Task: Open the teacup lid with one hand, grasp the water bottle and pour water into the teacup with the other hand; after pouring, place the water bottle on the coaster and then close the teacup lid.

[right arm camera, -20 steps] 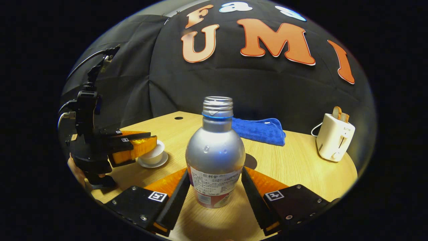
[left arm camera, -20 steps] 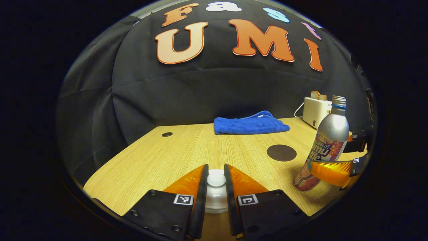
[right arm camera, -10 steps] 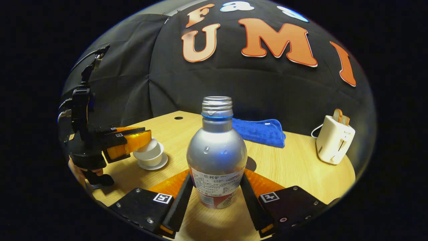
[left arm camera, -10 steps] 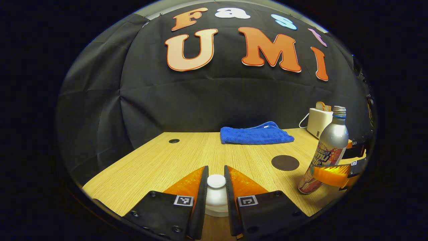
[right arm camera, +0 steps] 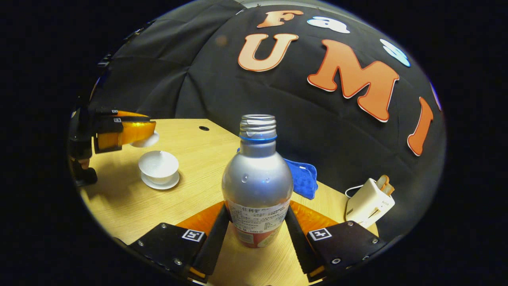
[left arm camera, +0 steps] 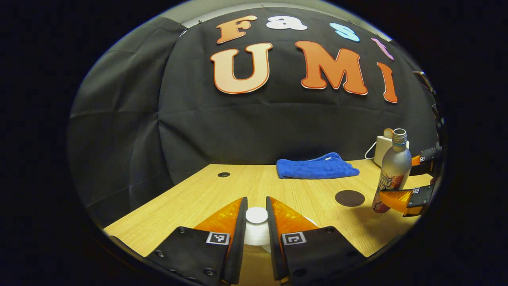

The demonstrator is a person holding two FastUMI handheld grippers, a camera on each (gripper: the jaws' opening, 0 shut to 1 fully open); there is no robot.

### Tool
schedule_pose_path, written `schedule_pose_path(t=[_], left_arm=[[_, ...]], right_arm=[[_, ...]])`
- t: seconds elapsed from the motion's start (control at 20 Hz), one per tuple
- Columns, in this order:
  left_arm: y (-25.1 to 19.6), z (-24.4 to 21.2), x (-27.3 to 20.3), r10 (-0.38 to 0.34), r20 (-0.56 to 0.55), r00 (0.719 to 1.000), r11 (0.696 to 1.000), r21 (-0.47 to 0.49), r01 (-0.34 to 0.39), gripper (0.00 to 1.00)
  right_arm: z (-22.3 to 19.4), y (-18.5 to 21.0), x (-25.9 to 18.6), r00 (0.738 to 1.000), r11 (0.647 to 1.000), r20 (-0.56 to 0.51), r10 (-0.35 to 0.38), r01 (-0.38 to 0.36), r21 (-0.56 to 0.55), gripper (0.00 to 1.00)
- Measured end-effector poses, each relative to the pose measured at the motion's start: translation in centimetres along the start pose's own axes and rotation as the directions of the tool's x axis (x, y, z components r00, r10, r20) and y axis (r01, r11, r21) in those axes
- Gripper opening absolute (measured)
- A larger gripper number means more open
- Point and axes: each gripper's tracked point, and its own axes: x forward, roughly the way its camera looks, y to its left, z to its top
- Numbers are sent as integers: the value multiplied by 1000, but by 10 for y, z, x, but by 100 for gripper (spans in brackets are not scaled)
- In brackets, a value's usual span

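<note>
Left gripper (left arm camera: 256,216): black body with orange fingers, clamped from both sides on the knob of the small white porcelain teacup lid (left arm camera: 256,228); from the right gripper view this gripper (right arm camera: 131,133) holds the lid (right arm camera: 146,140) in the air, above the cup and clear of it.
White porcelain teacup (right arm camera: 159,166): round, uncovered, standing on a white saucer (right arm camera: 160,183) on the light wooden table (right arm camera: 119,198), near its left side in the right gripper view.
Right gripper (right arm camera: 257,226): black body, orange fingers, both pressing on the lower body of the silver metal water bottle (right arm camera: 257,186).
Water bottle look: rounded silver shoulder, narrow threaded neck with a blue ring, mouth uncapped, a printed white and red label round the lower half; it stands upright between the fingers. From the left gripper view the bottle (left arm camera: 392,170) shows a colourful label and sits in the far gripper (left arm camera: 401,196).
Whether the bottle's base touches the table: cannot tell.
Round dark brown coaster (left arm camera: 349,198): flat on the table, just beside the bottle, bare.
Folded blue towel (left arm camera: 316,167): at the table's back edge.
White toaster (right arm camera: 370,203): at the right, with a slice in its slot and a white cord.
</note>
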Motion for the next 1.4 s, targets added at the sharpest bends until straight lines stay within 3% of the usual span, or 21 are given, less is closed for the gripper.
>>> schedule_pose_path(t=[0.35,0.7,1.0,1.4], left_arm=[[36,-2,-15,66,12,998,998,11,-66,34],[64,-9,-22,95,7,995,995,-20,-95,34],[80,-16,-26,120,-6,993,992,-41,-120,34],[90,-18,-29,121,-7,993,991,-50,-121,34]], right_arm=[[20,-5,9,999,979,28,-43,48,-200,80],[32,21,25,999,935,43,-18,32,-354,79],[41,30,38,995,851,79,-55,88,-518,79],[62,30,40,979,710,178,-96,193,-677,78]])
